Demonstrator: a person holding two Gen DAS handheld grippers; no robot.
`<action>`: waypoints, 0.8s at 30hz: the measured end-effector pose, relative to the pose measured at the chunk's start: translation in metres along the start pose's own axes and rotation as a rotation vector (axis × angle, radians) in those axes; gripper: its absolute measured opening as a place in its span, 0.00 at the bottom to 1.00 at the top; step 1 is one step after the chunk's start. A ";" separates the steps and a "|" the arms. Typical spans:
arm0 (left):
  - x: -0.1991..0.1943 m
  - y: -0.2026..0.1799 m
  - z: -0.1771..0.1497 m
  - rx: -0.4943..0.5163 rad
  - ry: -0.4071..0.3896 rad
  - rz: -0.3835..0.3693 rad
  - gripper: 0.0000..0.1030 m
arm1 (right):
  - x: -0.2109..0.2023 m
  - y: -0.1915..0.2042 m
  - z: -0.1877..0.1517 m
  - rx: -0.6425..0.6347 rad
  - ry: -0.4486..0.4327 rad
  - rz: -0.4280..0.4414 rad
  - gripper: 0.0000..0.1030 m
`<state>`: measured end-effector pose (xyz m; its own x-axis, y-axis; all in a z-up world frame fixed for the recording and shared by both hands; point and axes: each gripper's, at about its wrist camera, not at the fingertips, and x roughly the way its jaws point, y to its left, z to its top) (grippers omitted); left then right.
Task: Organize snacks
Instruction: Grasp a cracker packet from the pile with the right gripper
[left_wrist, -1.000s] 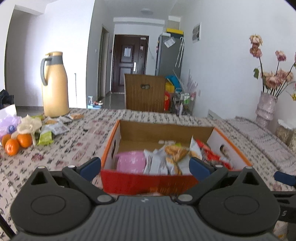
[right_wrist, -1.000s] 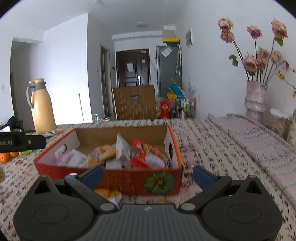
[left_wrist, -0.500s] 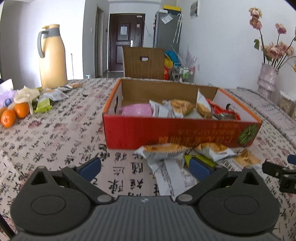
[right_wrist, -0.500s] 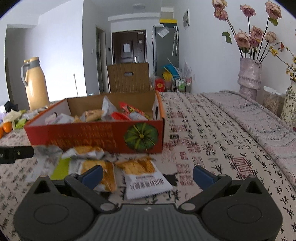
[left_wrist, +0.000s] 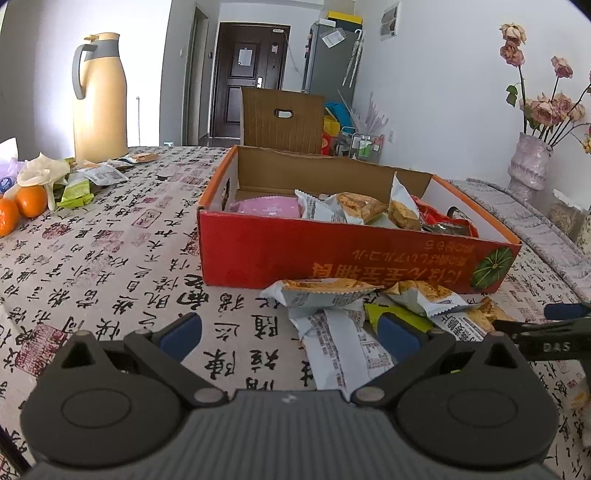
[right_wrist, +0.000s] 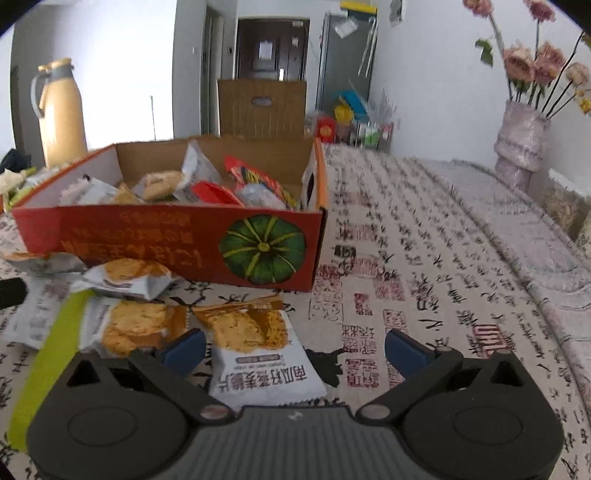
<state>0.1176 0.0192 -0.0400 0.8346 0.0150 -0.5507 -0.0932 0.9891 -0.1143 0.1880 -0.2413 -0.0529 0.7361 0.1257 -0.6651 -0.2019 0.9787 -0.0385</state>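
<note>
Item: snack box (left_wrist: 354, 254), red card, open-topped, standing mid-table with its long printed side toward the person. It is already part-filled with packets, heaped toward its right end; it reads as the collecting bin for the job.

Item: loose snacks (left_wrist: 325, 293), a small scatter of grey-and-orange cracker packets and one lime-green packet (left_wrist: 402, 319), lying flat on the table just in front of the box wall. They sit within easy reach of both tools, presumably laid there to be lifted in one by one.

Item: left tongs (left_wrist: 290, 330), blue-tipped, spread wide and holding nothing, low over the table with a long grey packet (left_wrist: 340, 350) lying between the tips. The placing suggests that packet as the next pick.

Item: right tongs (right_wrist: 293, 349), likewise gaping and empty, hovering just above a cracker packet (right_wrist: 258, 350) lying face up, the left tip close by its edge. The view is blurred; contact cannot be told.

Item: table (left_wrist: 110, 251), under a calligraphy-print cloth.

Item: second lot of packets (left_wrist: 92, 177) with oranges (left_wrist: 31, 201), well apart at the far left by a tan flask (left_wrist: 99, 99). Judged as work left over.

Item: vase (right_wrist: 521, 147) of dried roses, far right, clear of the work.
</note>
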 end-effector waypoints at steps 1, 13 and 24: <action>0.000 0.000 0.000 -0.002 0.001 -0.002 1.00 | 0.004 0.000 0.001 0.000 0.013 0.004 1.00; -0.002 0.001 -0.001 -0.014 -0.007 -0.006 1.00 | 0.004 -0.002 -0.004 0.031 0.006 0.060 0.95; -0.002 0.001 -0.001 -0.016 -0.006 -0.004 1.00 | -0.015 0.014 -0.014 -0.032 -0.068 0.118 0.46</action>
<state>0.1155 0.0197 -0.0398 0.8383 0.0118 -0.5451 -0.0984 0.9866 -0.1300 0.1645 -0.2318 -0.0539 0.7476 0.2516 -0.6147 -0.3093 0.9509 0.0130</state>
